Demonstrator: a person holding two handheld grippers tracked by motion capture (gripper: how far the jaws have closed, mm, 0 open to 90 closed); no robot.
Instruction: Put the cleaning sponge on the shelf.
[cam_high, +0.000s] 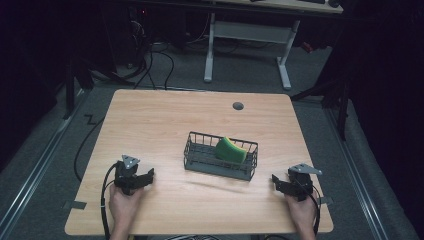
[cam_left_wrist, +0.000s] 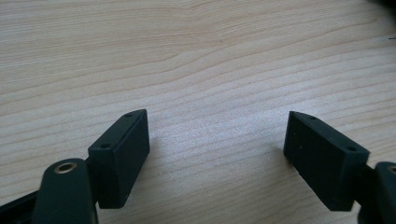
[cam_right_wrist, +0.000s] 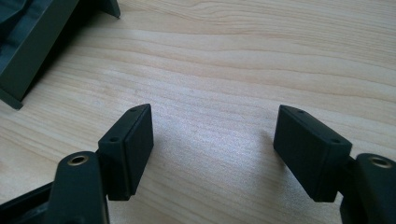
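The wooden surface (cam_high: 165, 120) carried a dark wire basket (cam_high: 220, 156) near its middle, and a green sponge (cam_high: 230, 150) leaned inside the basket's right half. The left gripper (cam_high: 145, 177) and right gripper (cam_high: 278, 181) rested near the front edge on either side, jaws spread wide with nothing between them. If the sponge was the aim, the nearer right gripper would do best descending from above, clear of the wire rim.
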